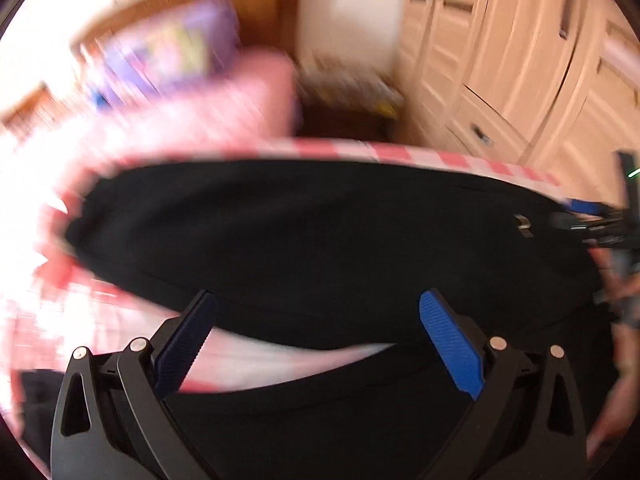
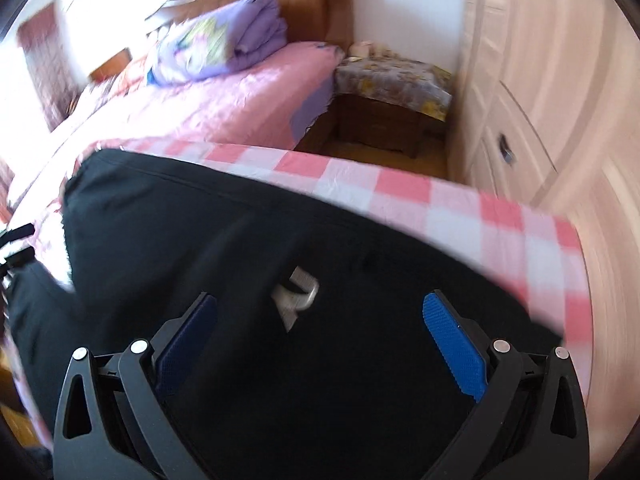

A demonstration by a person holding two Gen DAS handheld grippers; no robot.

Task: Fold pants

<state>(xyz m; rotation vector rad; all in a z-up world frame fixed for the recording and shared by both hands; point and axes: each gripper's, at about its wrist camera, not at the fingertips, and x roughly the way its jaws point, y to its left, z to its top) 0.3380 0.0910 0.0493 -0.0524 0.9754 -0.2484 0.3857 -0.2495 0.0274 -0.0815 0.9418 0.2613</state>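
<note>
On the pink-checked cloth [image 2: 400,188]: black pants [image 2: 224,232] spread flat, both tongs apart, holding nothing

Left gripper [image 1: 316,340] and right gripper [image 2: 320,340] hover over limp, light fabric; I'd pinch an edge or hem. Right view alone shows the white logo [image 2: 296,296] at 12 o'clock; left view, blurred, shows cloth peeking between layers

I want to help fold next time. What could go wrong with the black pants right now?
1. Both sets of jaws stand open, so neither the left gripper nor the right gripper holds the black pants; a grab might catch only one layer.
2. The pants reach close to the checked cloth's edge and might slide off.
</note>
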